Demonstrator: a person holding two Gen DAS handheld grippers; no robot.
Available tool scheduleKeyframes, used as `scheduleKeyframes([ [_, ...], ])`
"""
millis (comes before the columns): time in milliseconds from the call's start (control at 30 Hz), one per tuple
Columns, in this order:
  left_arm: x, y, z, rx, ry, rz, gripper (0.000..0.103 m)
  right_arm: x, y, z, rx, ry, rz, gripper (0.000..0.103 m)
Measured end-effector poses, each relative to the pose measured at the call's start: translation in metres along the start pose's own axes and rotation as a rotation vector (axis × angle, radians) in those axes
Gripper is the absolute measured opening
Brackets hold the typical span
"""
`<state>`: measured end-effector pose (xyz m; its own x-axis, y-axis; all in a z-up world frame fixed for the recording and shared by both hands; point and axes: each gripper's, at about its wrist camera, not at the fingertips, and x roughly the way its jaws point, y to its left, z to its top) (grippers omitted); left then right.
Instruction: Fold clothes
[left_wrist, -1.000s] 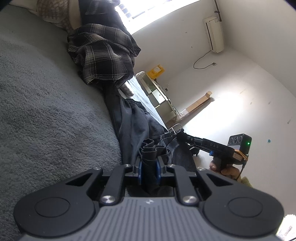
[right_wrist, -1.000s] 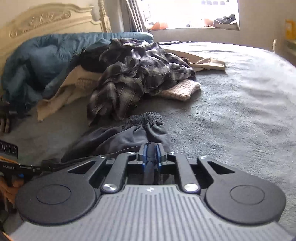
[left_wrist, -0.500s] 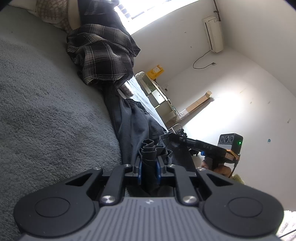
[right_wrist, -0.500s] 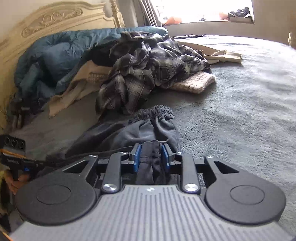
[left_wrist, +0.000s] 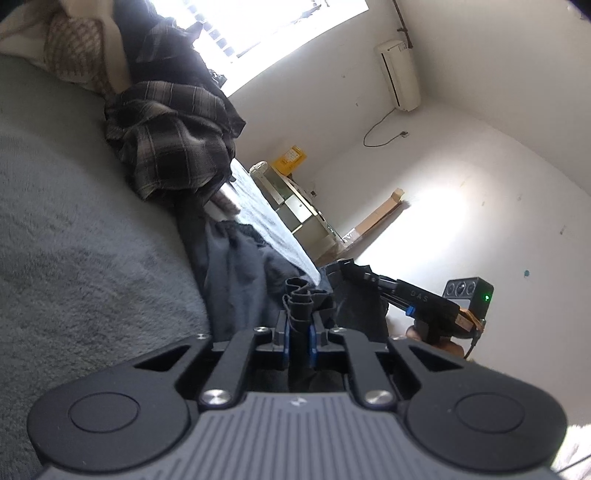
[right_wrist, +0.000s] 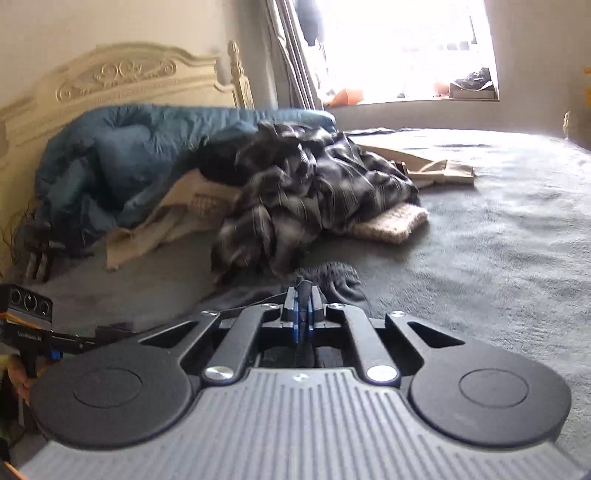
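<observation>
Both fingers pairs pinch the dark grey garment (left_wrist: 236, 273): left gripper (left_wrist: 299, 334) and right gripper (right_wrist: 303, 314) clamped tight on bunched hem.

shirt (right_wrist: 306, 192): black-grey plaid | trousers (left_wrist: 236, 280): dark grey | blanket (right_wrist: 498, 251): grey | quilt (right_wrist: 110, 155): blue | headboard (right_wrist: 122, 77): cream

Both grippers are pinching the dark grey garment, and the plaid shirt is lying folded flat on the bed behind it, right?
Not quite. In the right wrist view the plaid shirt lies crumpled in a heap, not folded flat. The rest holds: left gripper and right gripper both pinch the dark grey garment.
</observation>
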<state>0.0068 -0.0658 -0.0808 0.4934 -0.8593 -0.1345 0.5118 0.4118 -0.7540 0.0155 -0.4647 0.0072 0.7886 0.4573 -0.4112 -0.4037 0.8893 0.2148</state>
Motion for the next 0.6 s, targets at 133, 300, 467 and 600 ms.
scheduleKeyframes([
  [133,-0.003,-0.006,0.013,-0.044,-0.013,-0.003,0.009,-0.001,0.002,0.010,0.003,-0.030,-0.002,0.003],
  [300,0.008,0.005,0.042,-0.118,0.000,0.030,0.008,0.015,-0.002,0.025,0.006,-0.043,-0.016,0.003],
  [467,0.031,0.032,0.077,-0.178,0.047,0.083,0.008,0.045,-0.016,0.038,0.032,-0.021,-0.042,0.003],
  [600,0.053,0.055,0.094,-0.203,0.076,0.117,0.008,0.070,-0.030,0.041,0.060,0.008,-0.069,0.003],
])
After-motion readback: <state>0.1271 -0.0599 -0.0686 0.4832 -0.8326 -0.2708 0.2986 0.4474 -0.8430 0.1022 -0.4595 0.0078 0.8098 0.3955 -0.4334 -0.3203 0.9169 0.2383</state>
